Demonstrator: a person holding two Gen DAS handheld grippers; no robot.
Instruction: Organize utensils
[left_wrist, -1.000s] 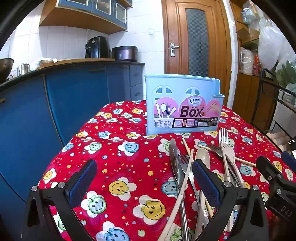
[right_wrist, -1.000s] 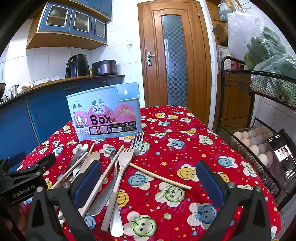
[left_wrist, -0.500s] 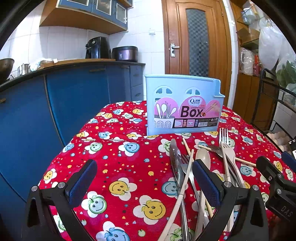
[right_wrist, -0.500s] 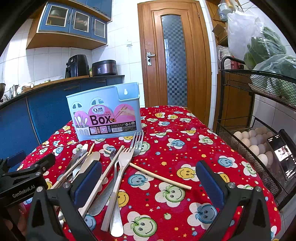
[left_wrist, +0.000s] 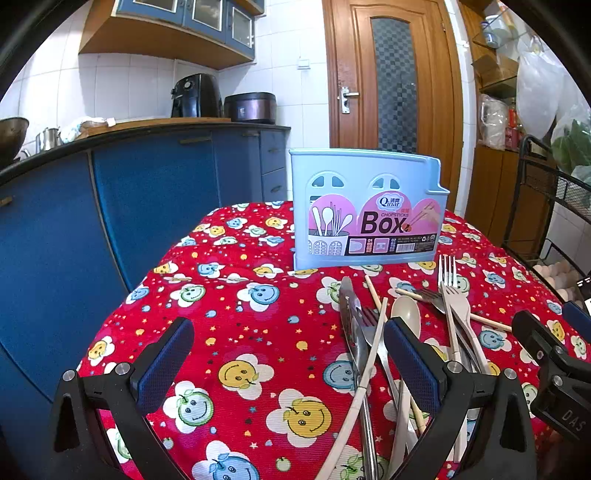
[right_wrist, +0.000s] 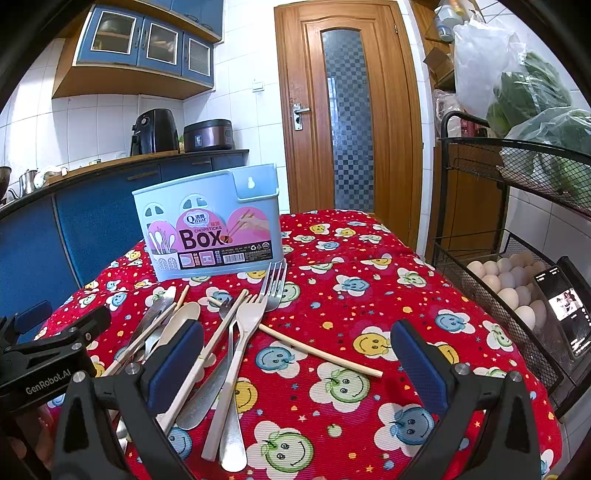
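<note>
- On the table (right_wrist: 424, 280), under a red smiley-flower cloth, a loose heap of utensils (right_wrist: 207, 343) waits, and nothing has gone into the blue chopsticks box (right_wrist: 210, 229) as far as I can see; its inside is hidden from both cameras.
- In the right wrist view the box stands at about 11 o'clock from the gripper, upright, label facing us, with the heap spread just in front of it.
- The left gripper (left_wrist: 288, 365) hangs wide apart above the cloth, holding nothing; the pile sits at its 2 o'clock, partly behind its right finger.
- The right gripper (right_wrist: 295, 362) is just as wide apart and empty, and a lone chopstick (right_wrist: 321, 350) lies between its fingers, at roughly 12 o'clock.
- In the heap I make out a beige fork (right_wrist: 236, 354), a beige spoon (right_wrist: 183, 321), a steel fork (right_wrist: 275, 284) near the box foot, a steel knife (left_wrist: 351, 317) and more chopsticks crossing them.
- My read: this is the very start, the picking-up step, with no item chosen yet.
- The next move calls for one gripper to drop low and close on a single piece, and the stray chopstick looks easiest since it lies apart from the tangle.
- Thin pieces lying flat on soft cloth may slip, so the fingers need to straddle the shaft squarely.
</note>
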